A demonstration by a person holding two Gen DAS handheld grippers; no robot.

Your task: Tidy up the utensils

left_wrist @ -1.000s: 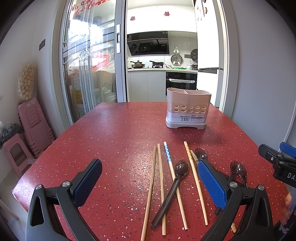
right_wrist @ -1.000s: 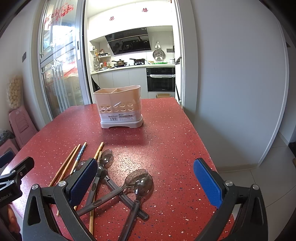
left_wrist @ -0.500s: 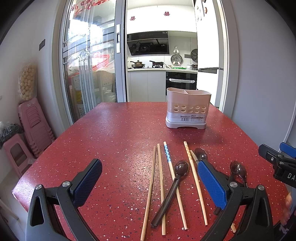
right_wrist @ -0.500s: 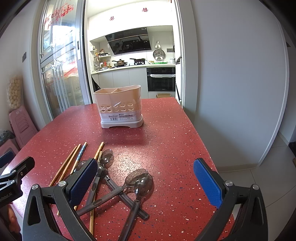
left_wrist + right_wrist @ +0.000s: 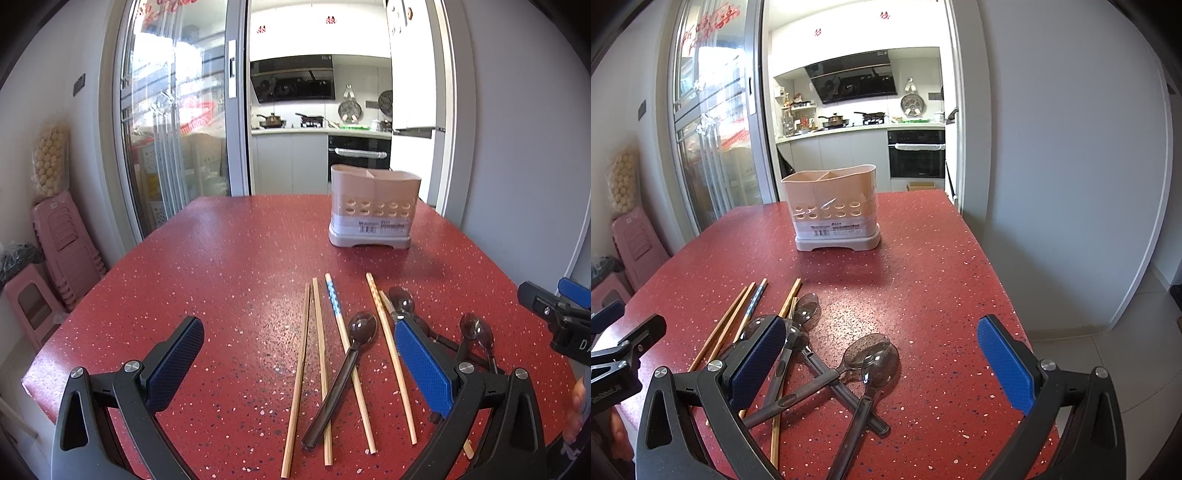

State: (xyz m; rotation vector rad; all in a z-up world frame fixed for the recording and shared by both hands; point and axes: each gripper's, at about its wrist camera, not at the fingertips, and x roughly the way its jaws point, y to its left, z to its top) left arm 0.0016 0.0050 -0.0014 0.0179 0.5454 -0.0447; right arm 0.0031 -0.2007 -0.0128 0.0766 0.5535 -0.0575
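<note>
With the left claw point(image 5: 299, 365) and right claw point(image 5: 881, 363) both spread wide and empty above the worktop point(image 5: 229, 258), I would lift one spoon point(image 5: 871, 363) by its handle, clear of the crossed pile, toward the far holder point(image 5: 833, 208).

Both pictures are bright and sharp. Daylight pours in through the glass sliding door point(image 5: 173, 122) at ten o'clock, and the glass there is washed out white. The kitchen point(image 5: 864, 110) at twelve o'clock is well lit too. The red table point(image 5: 229, 266) has a soft shine near its middle. The utensil holder point(image 5: 833, 208) drops a dark shadow toward six o'clock. Straight lines bend near the edges, and the corners go black.
</note>
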